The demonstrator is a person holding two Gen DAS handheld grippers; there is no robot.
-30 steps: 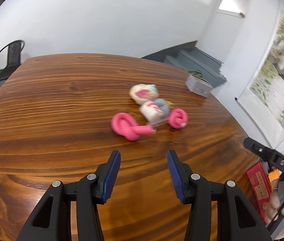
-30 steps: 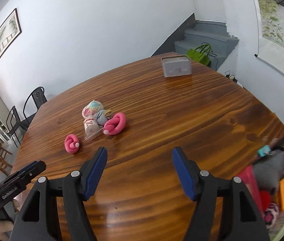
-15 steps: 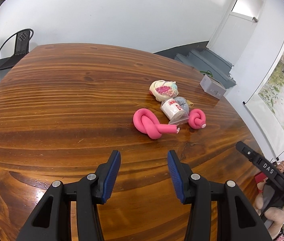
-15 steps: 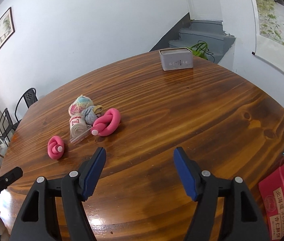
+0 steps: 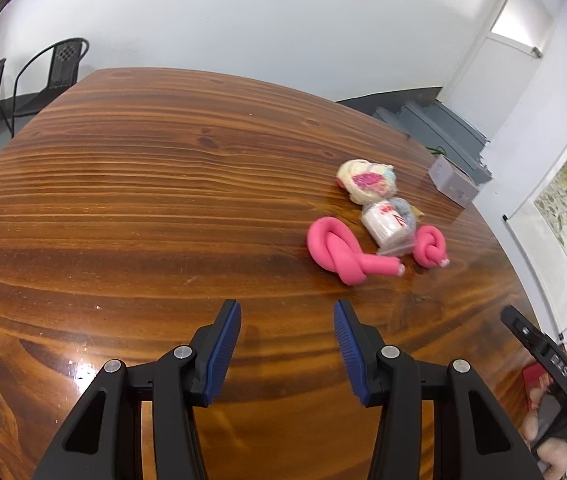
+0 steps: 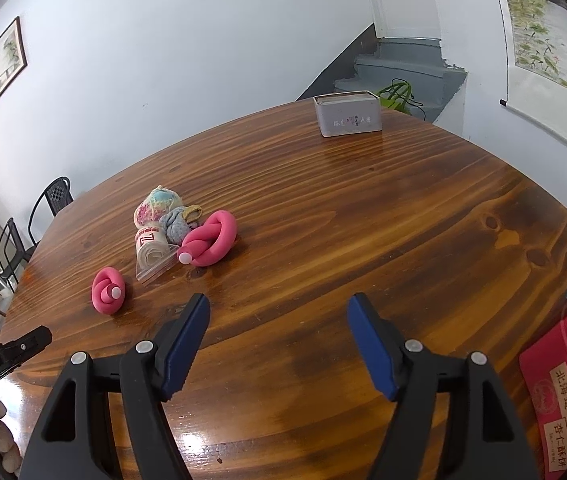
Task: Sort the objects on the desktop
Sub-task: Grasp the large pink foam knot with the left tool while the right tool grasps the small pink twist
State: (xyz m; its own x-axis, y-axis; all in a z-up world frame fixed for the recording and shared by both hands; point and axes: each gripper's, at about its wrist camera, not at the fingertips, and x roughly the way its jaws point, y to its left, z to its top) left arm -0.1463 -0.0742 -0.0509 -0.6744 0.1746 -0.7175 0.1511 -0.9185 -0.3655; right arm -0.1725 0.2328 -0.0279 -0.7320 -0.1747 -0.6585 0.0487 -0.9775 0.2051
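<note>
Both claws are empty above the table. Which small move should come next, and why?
Probably bring the left claw forward to the nearer pink knotted foam tube. It lies just beyond the open claw, at the edge of the cluster, and nothing is held yet.

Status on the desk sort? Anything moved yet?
Nothing looks sorted. The two pink knotted tubes, the white roll in its clear bag, the grey bundle and the pastel bundle all lie clustered mid-table. The grey tin stands apart at the far edge. In hand: nothing; left claw and right claw are open and empty above bare wood. Every pick remains.
</note>
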